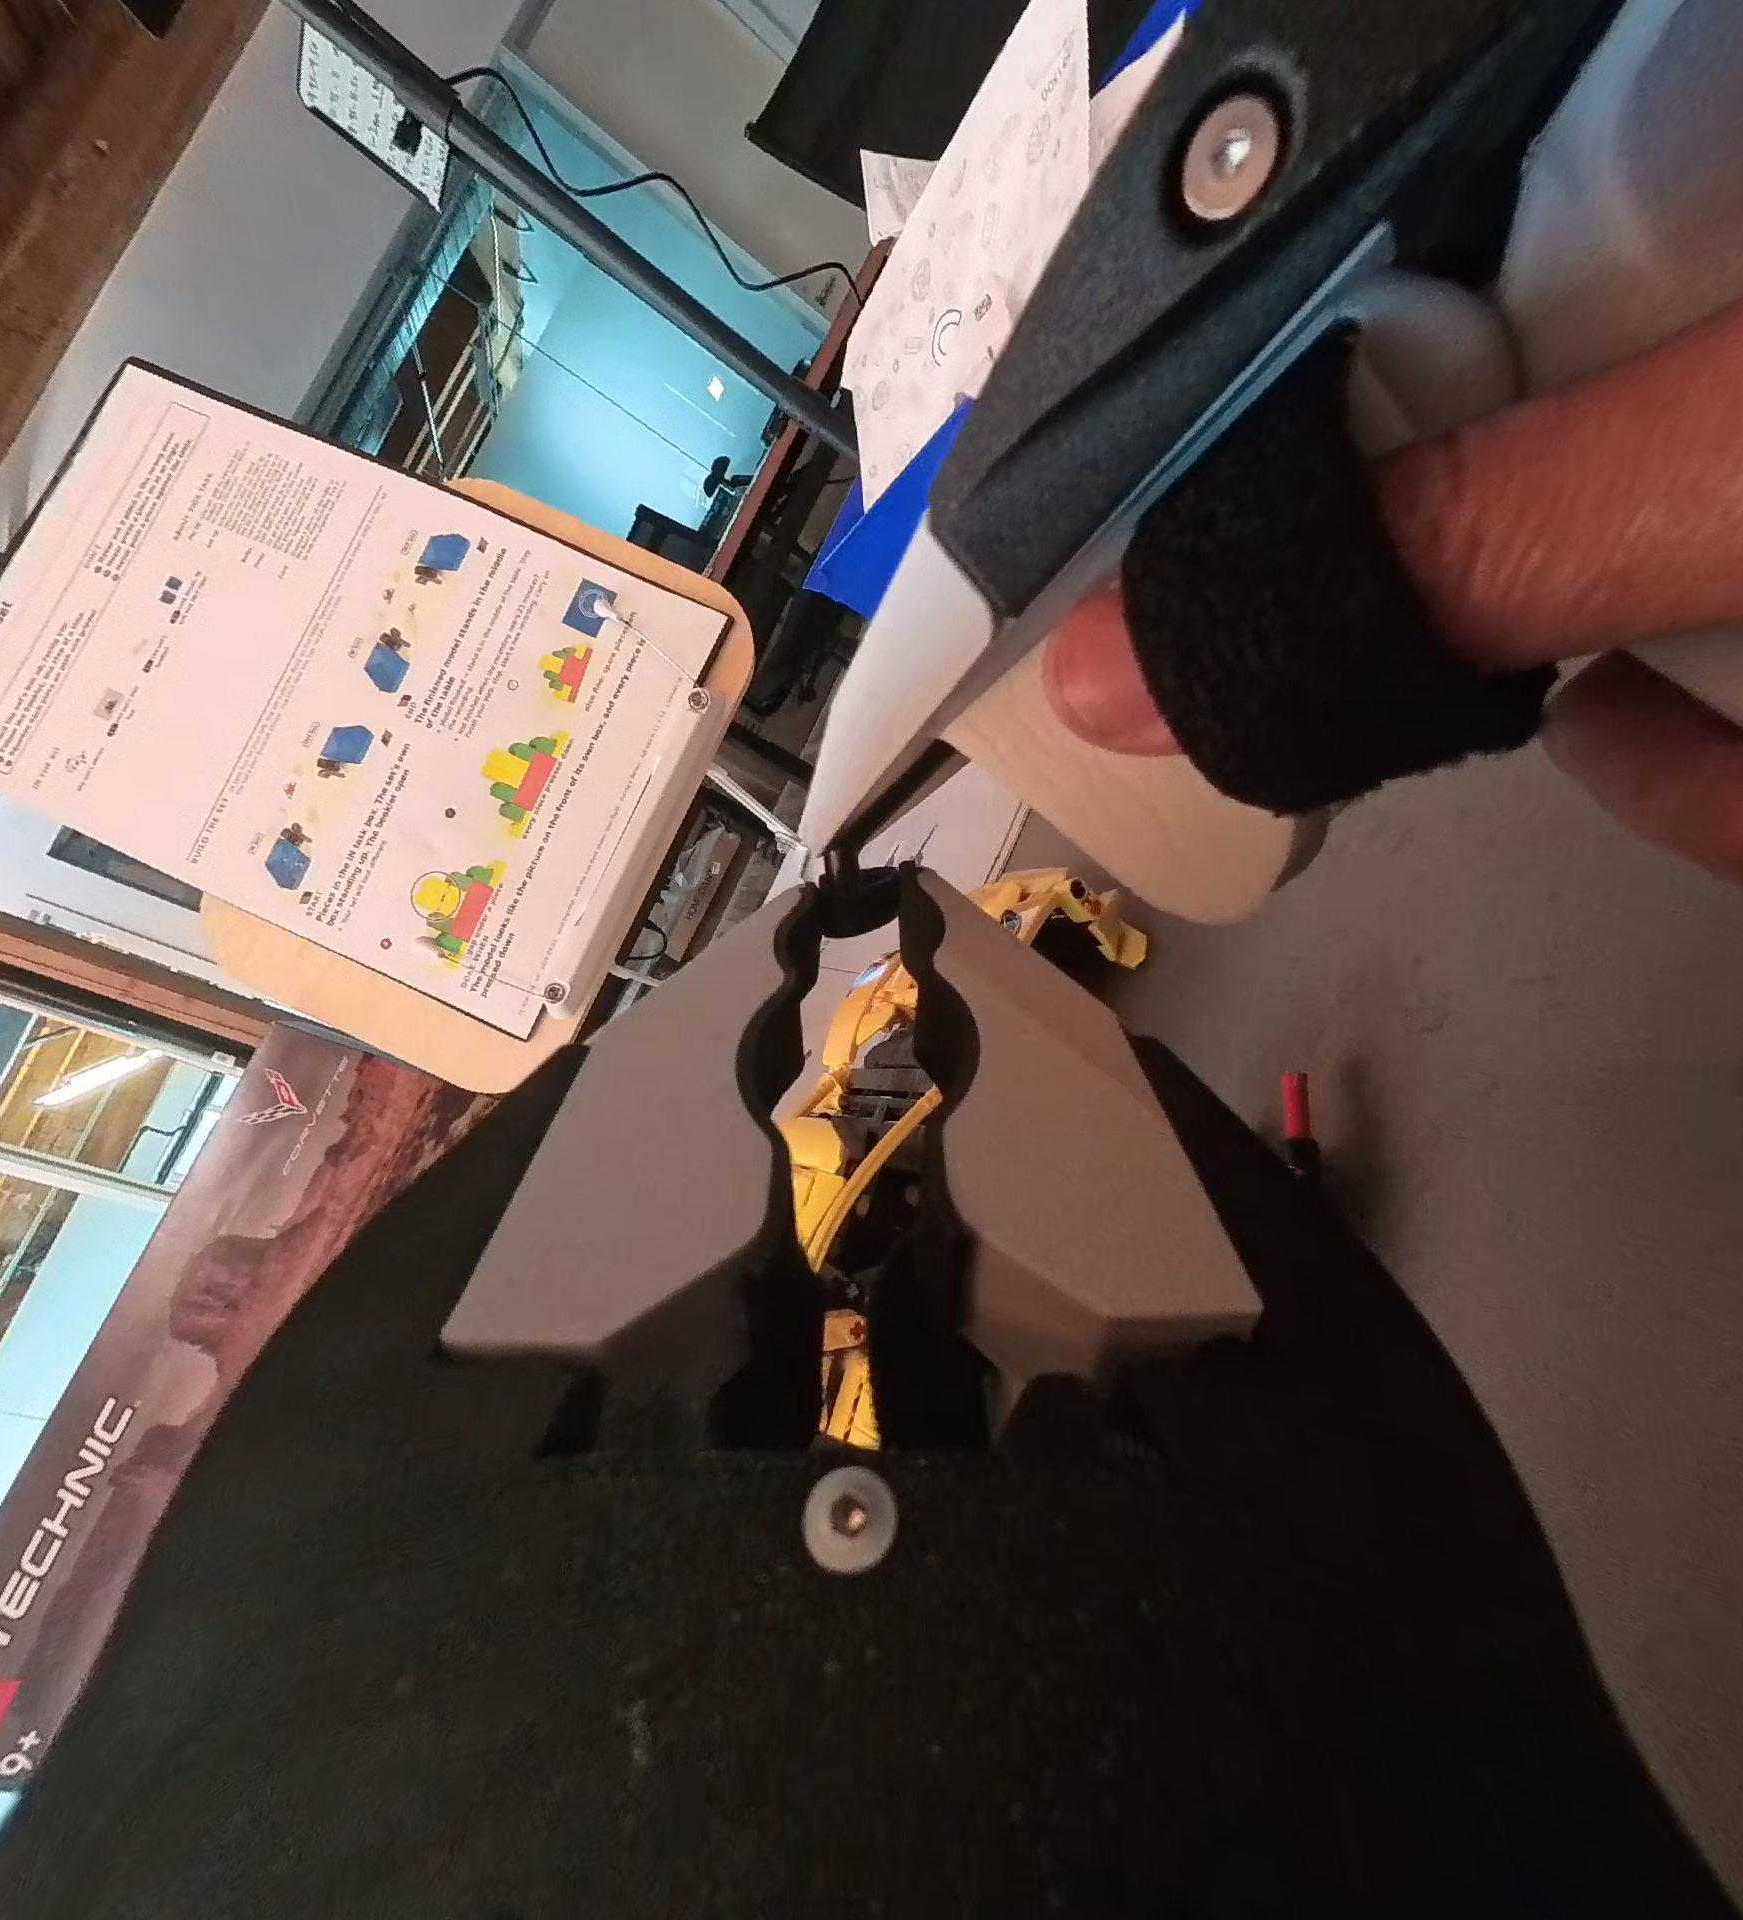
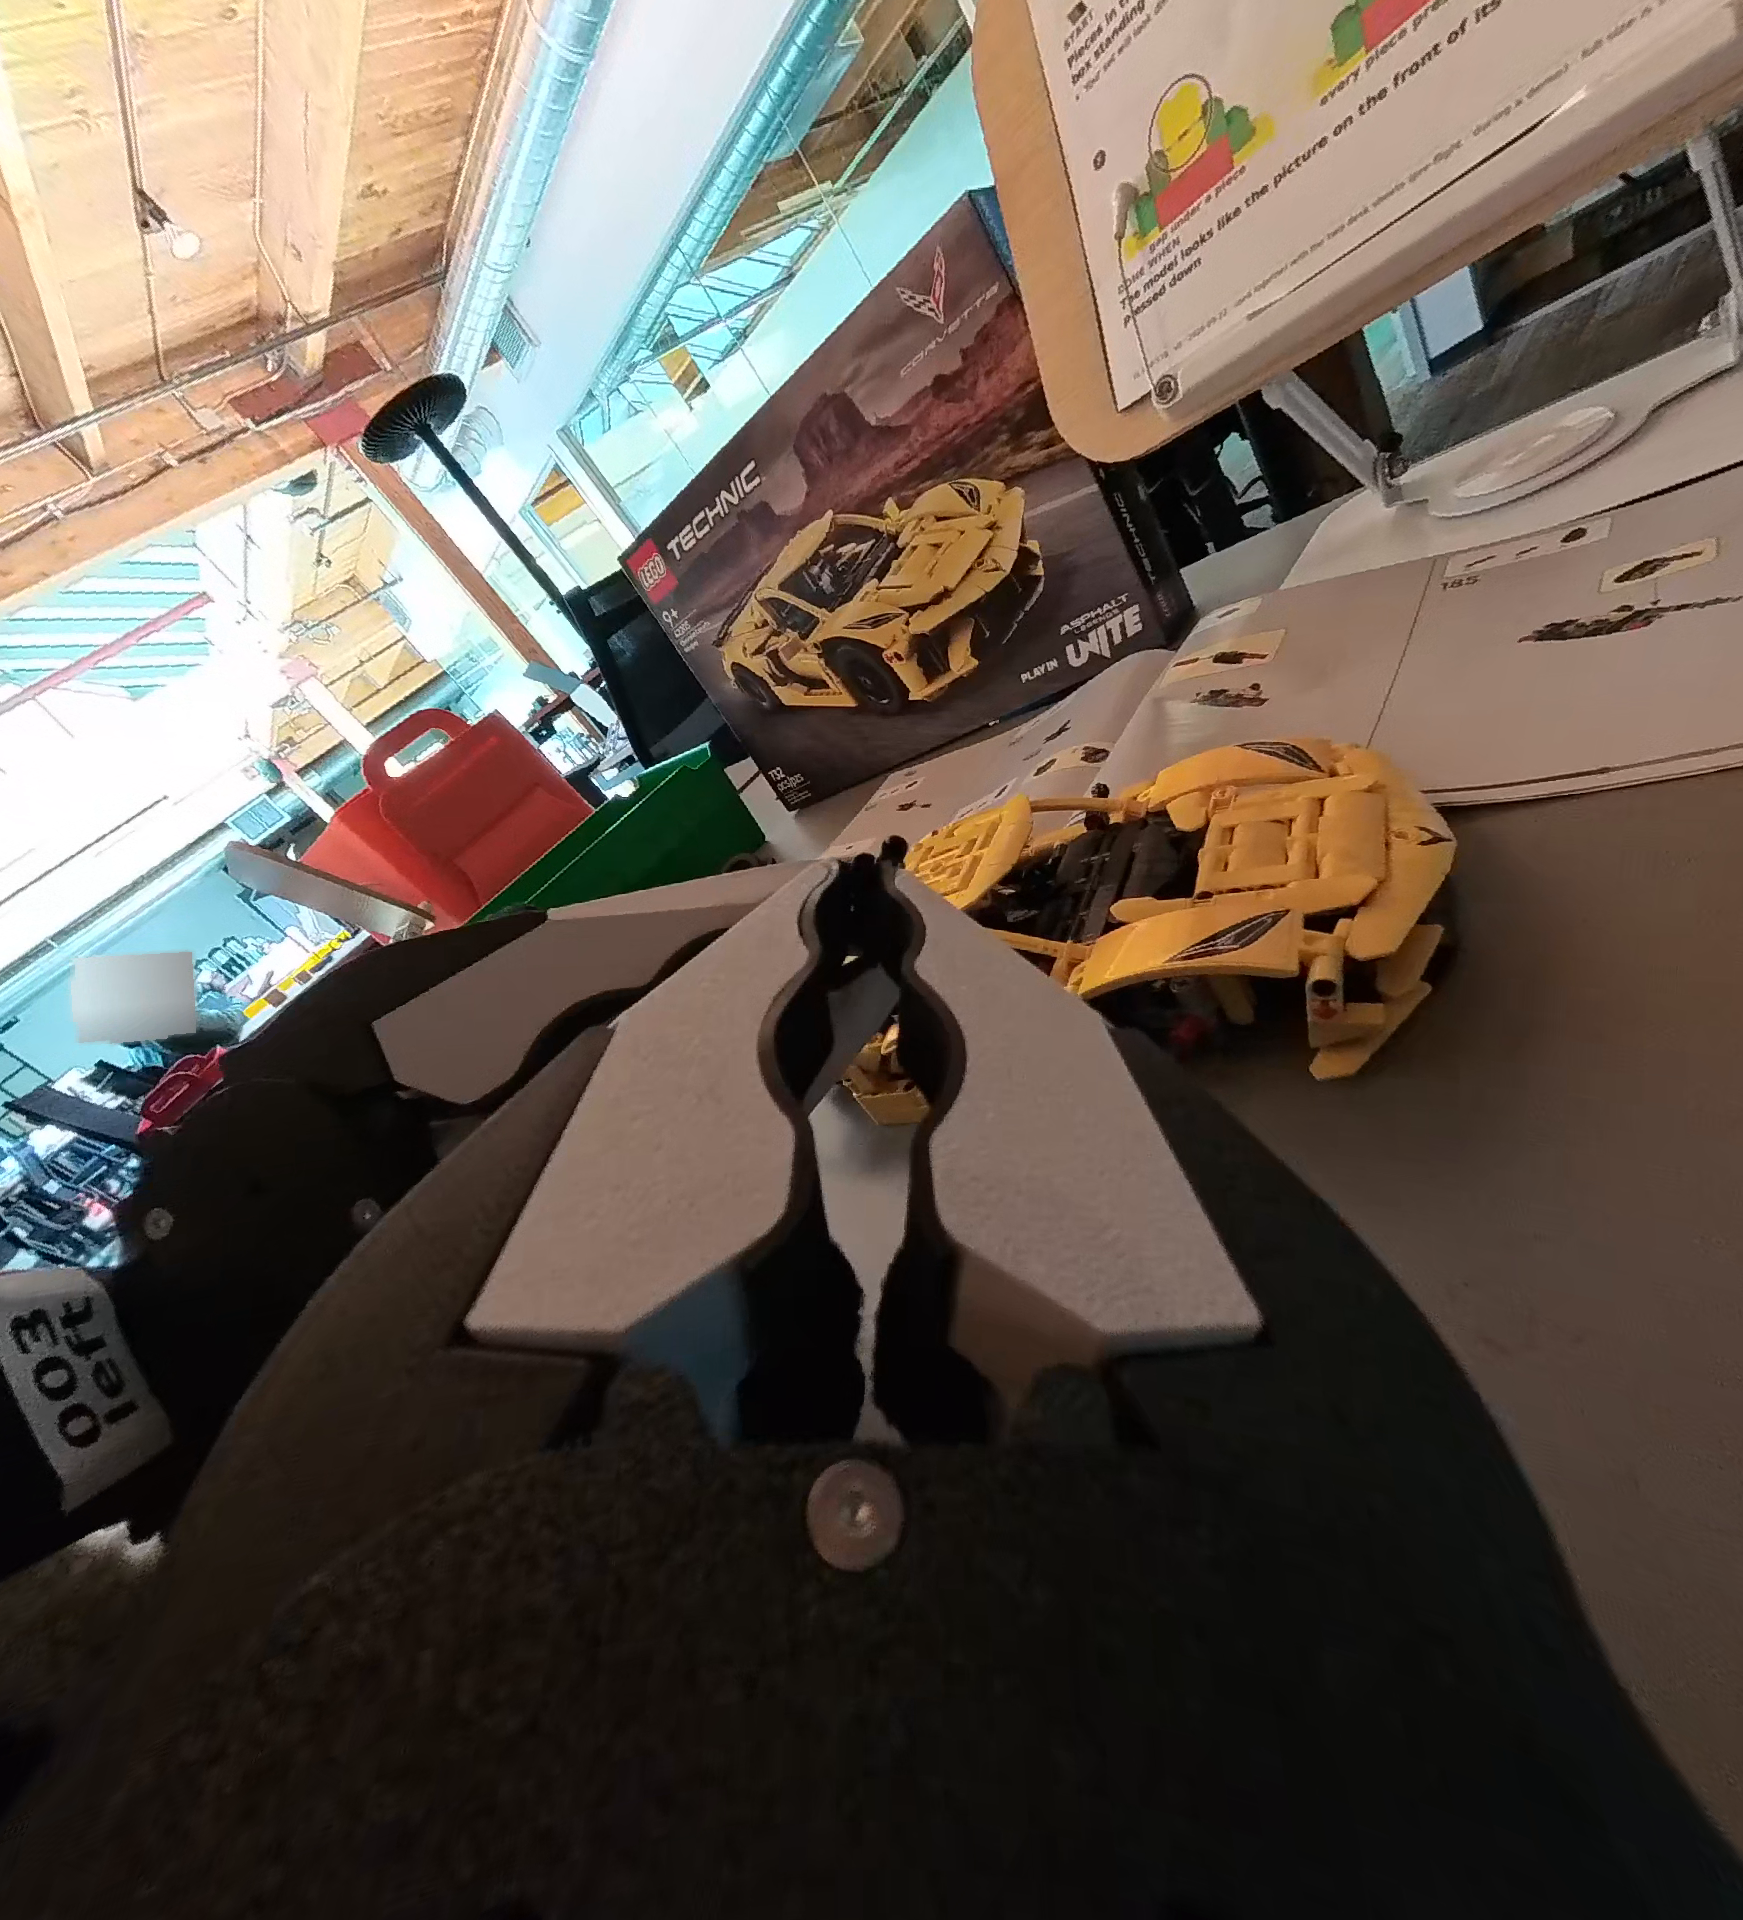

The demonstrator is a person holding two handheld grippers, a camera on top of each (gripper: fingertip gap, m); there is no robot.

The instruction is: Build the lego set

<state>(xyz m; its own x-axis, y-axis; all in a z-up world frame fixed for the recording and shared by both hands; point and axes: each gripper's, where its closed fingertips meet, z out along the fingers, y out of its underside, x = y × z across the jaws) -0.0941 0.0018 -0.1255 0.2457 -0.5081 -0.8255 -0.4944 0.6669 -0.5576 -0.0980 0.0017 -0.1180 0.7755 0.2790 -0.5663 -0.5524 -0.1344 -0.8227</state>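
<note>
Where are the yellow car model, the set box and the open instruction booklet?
yellow car model [image 2: 1251, 862]: right wrist view, on its roof panels.
set box [image 2: 908, 582]: right wrist view, on its printed front face.
instruction booklet [image 2: 1532, 675]: right wrist view, on the right-hand open page.

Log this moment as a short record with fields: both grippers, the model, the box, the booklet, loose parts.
left gripper: jaws shut on a small black piece
right gripper: jaws closed at the tips; anything held cannot be told
yellow car: on the grey table, partly built
set box: standing upright behind the car
instruction booklet: open, flat beyond the car
loose part: small yellow piece on the table near the right gripper
</note>
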